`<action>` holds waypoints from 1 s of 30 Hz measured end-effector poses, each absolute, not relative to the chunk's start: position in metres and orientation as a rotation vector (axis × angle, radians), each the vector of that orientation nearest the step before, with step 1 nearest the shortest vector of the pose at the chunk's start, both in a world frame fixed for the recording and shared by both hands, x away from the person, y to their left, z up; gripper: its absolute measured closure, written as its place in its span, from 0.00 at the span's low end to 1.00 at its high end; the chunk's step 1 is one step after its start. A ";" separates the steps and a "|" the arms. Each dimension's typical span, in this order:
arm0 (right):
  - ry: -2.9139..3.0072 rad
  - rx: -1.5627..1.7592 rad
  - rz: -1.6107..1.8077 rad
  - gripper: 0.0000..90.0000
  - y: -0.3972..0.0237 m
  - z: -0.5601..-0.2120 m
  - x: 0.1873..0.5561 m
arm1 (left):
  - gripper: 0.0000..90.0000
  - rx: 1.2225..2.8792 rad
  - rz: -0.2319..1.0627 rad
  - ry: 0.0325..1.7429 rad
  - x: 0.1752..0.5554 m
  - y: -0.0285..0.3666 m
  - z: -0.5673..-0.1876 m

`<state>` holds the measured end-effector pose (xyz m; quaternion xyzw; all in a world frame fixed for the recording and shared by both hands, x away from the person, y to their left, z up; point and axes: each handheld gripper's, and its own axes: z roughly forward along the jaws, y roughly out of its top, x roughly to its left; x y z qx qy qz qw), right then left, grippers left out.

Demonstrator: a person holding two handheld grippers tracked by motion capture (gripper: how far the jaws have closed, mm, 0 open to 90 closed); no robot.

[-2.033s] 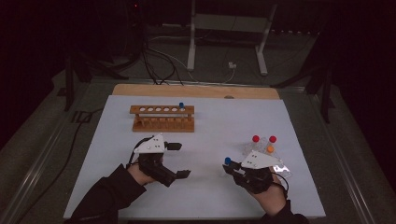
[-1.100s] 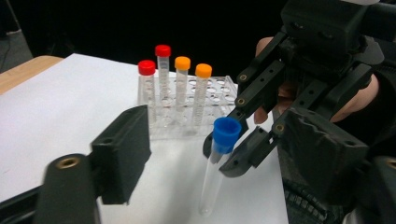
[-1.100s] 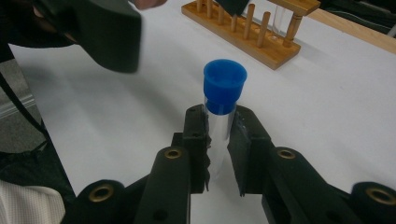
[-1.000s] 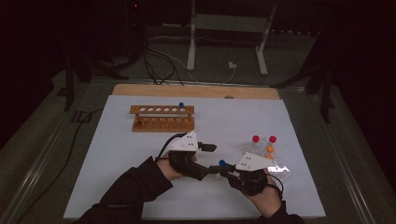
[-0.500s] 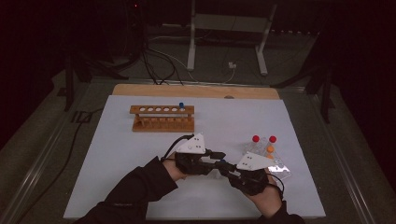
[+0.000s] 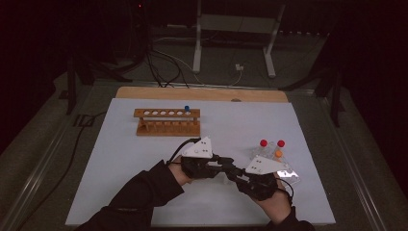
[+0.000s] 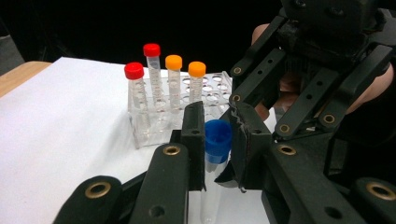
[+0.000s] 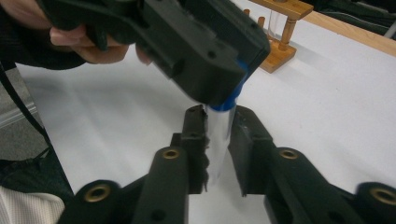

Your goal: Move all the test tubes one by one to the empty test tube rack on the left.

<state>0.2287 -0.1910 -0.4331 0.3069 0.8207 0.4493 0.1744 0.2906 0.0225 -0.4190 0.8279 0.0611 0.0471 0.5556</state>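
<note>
The counter point(image 6: 144, 183) is covered in white, with a bare tan wooden strip along its far edge. The rack point(image 6: 166, 122) is brown wood and holds one tube with a blue cap point(image 6: 187, 109). The clear rack point(image 7: 212, 91) carries tubes capped red point(image 7: 134, 70), red, orange point(image 7: 173, 61) and orange. The tube point(image 7: 215, 158) between the black jaws is clear with a blue cap. Both grippers are black with brass-coloured rivets and grey top plates. The sleeve point(image 6: 139, 197) is black.

A clear tube with a blue cap point(image 7: 218, 138) stands nearly upright between both pairs of jaws, cap between the left pair, body between the right; seemingly empty.
</note>
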 end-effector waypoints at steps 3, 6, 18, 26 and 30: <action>2.324 0.867 1.283 0.69 -0.192 -0.432 0.228 | 0.86 1.947 0.121 0.169 0.296 0.028 -0.416; 2.305 0.872 1.289 0.60 -0.193 -0.432 0.227 | 0.86 1.944 0.151 0.200 0.303 0.038 -0.412; 2.235 0.924 1.371 0.32 -0.200 -0.428 0.226 | 0.86 1.947 0.295 0.338 0.329 0.084 -0.404; 2.227 0.930 1.394 0.14 -0.203 -0.426 0.226 | 0.86 1.917 0.397 0.420 0.351 0.110 -0.385; 2.240 0.930 1.415 0.08 -0.205 -0.426 0.227 | 0.86 1.910 0.448 0.462 0.364 0.119 -0.378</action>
